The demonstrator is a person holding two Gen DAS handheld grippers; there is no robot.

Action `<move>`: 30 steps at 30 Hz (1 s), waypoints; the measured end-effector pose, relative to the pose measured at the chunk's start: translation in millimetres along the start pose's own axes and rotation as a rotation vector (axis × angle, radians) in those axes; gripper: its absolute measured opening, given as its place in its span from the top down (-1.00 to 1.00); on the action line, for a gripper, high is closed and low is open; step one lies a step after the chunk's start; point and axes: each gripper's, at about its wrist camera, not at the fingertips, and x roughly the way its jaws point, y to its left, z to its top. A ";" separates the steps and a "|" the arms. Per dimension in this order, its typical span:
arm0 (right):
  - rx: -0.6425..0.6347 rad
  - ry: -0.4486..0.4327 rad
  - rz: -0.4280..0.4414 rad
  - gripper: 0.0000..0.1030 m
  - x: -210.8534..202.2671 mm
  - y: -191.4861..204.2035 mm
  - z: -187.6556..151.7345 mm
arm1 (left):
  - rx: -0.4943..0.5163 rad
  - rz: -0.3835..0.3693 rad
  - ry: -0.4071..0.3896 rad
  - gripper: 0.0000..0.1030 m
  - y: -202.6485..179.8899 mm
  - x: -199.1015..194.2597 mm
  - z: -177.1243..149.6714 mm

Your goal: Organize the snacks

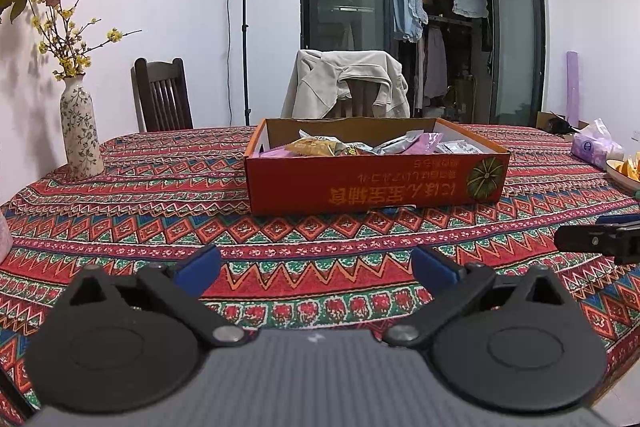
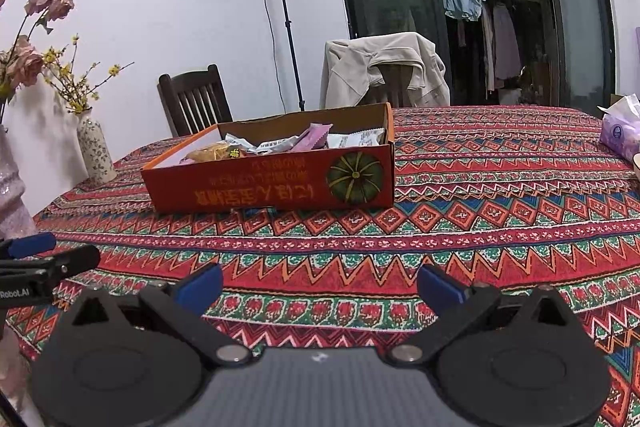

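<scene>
A shallow orange cardboard box with a pumpkin picture stands on the patterned tablecloth, also in the right wrist view. Several snack packets lie inside it, purple, silver and yellow. My left gripper is open and empty, low over the cloth in front of the box. My right gripper is open and empty, in front of the box's right end. The right gripper shows at the right edge of the left wrist view; the left gripper shows at the left edge of the right wrist view.
A flowered vase stands at the table's left. A purple tissue pack and a plate of orange food sit at the right. Two chairs stand behind the table, one draped with a beige jacket. A lamp stand is by the wall.
</scene>
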 end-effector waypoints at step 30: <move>-0.009 0.006 0.003 -1.00 4.7 0.6 -1.4 | 0.014 0.007 -0.008 -1.00 -2.7 -0.7 -0.2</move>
